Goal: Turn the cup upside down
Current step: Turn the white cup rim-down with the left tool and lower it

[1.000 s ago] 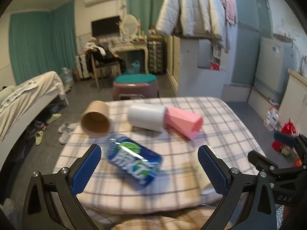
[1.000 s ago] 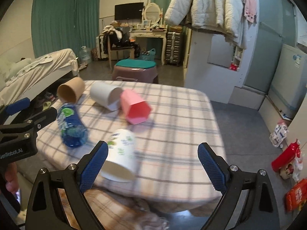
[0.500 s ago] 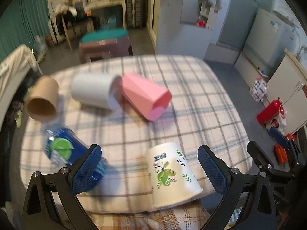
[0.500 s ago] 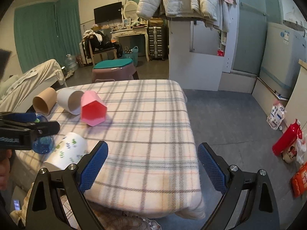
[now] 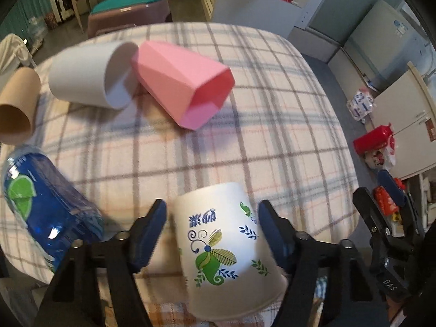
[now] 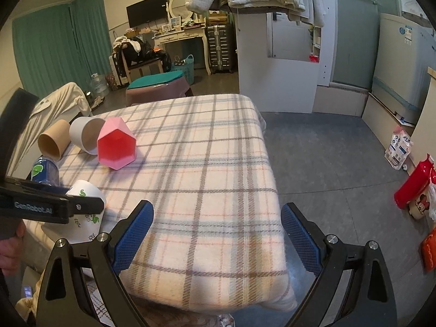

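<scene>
The floral paper cup [image 5: 226,248] lies on its side at the near edge of the bench [image 5: 272,125], which is covered with a plaid cloth; its base faces away and its rim faces the camera. The left gripper [image 5: 212,218] has its jaws spread on either side of the cup, with a gap visible at each blue pad, so they straddle it without pinching. To the left lies a blue bottle [image 5: 46,207]. Farther back lie a pink faceted cup [image 5: 177,81], a white cup [image 5: 90,73] touching it, and a brown paper cup [image 5: 16,109], all on their sides. The right gripper [image 6: 216,226] hovers over the near right part of the bench, jaws spread wide and empty.
</scene>
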The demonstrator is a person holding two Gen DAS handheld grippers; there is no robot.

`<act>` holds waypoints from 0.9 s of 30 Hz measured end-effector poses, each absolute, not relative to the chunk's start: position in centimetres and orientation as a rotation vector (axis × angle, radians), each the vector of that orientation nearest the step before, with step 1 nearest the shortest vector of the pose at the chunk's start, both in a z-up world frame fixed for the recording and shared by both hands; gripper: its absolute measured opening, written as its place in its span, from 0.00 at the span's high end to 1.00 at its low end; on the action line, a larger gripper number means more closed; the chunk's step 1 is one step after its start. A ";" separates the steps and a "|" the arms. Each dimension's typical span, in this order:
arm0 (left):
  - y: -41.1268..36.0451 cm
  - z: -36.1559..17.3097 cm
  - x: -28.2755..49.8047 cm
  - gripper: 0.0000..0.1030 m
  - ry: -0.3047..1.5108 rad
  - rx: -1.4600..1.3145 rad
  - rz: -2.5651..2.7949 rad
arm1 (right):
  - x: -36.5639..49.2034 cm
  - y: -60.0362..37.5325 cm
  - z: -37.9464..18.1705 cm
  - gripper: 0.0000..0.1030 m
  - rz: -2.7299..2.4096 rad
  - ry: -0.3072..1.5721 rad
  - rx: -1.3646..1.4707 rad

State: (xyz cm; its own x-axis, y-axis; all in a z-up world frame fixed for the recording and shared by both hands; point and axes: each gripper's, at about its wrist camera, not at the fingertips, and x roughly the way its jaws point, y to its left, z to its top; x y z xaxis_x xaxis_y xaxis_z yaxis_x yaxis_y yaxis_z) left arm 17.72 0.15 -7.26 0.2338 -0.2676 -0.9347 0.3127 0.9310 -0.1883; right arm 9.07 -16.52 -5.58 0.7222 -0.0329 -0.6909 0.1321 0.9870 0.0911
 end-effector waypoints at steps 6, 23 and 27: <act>0.3 -5.6 17.0 0.37 1.223 0.044 -0.411 | 8.7 -16.0 -5.2 0.08 -0.086 0.738 0.136; 1.3 -0.7 15.2 0.39 0.904 0.059 -0.403 | 6.7 -13.9 -4.4 0.08 -0.072 0.716 0.127; 0.9 -1.0 14.9 0.39 0.827 0.095 -0.392 | 6.7 -13.7 -4.5 0.08 -0.070 0.712 0.128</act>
State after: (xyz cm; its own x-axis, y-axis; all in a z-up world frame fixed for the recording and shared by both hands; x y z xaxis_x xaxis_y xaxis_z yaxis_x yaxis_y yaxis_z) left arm 14.92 0.93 -1.00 0.6101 -0.3020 -0.7325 0.3754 0.9243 -0.0684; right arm 6.65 -13.68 -4.49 0.7553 -0.0201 -0.6551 0.1071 0.9899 0.0931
